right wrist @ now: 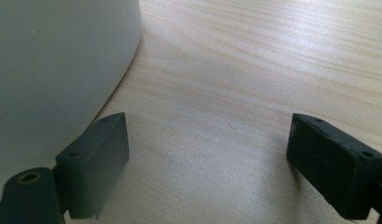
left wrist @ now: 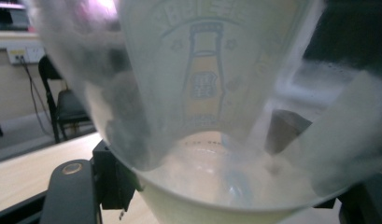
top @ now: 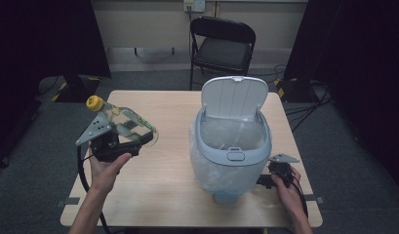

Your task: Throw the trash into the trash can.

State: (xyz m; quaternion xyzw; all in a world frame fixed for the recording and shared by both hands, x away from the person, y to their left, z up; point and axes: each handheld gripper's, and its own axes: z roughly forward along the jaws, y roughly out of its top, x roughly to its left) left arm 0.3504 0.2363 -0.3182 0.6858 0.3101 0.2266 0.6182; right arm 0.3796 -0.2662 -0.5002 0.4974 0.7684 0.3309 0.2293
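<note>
In the high view, one clear plastic bottle [top: 126,124] with a yellow cap [top: 94,103] is held between the jaws of the left gripper [top: 120,140], lifted above the left part of the wooden table [top: 153,195]. It is tilted, with the cap pointing up and away from the person. One bin [top: 232,146] stands to the right of these jaws — its lid [top: 233,96] is raised and a clear bag [top: 204,165] is fitted inside it. The pick-up is judged to be done; the carrying over the opening and the release are left. The right gripper [top: 272,179] is rested low on the table, just beside the foot of the bin. One folding chair [top: 221,46] is seen behind the table.

In the left gripper view, the bottle [left wrist: 212,107] is seen very close, with its base toward the camera and a printed label on its wall. It is clamped across its body, so the jaws stand rather wide but closed on it.

In the right gripper view, the two jaws are spread wide and nothing is between them — bare table [right wrist: 235,84] lies ahead. The pale wall of the bin [right wrist: 53,65] is just beside the left jaw; whether it is touched cannot be told.

Counted: one bottle, one cap, one bin, one bag, one chair, two grippers.
</note>
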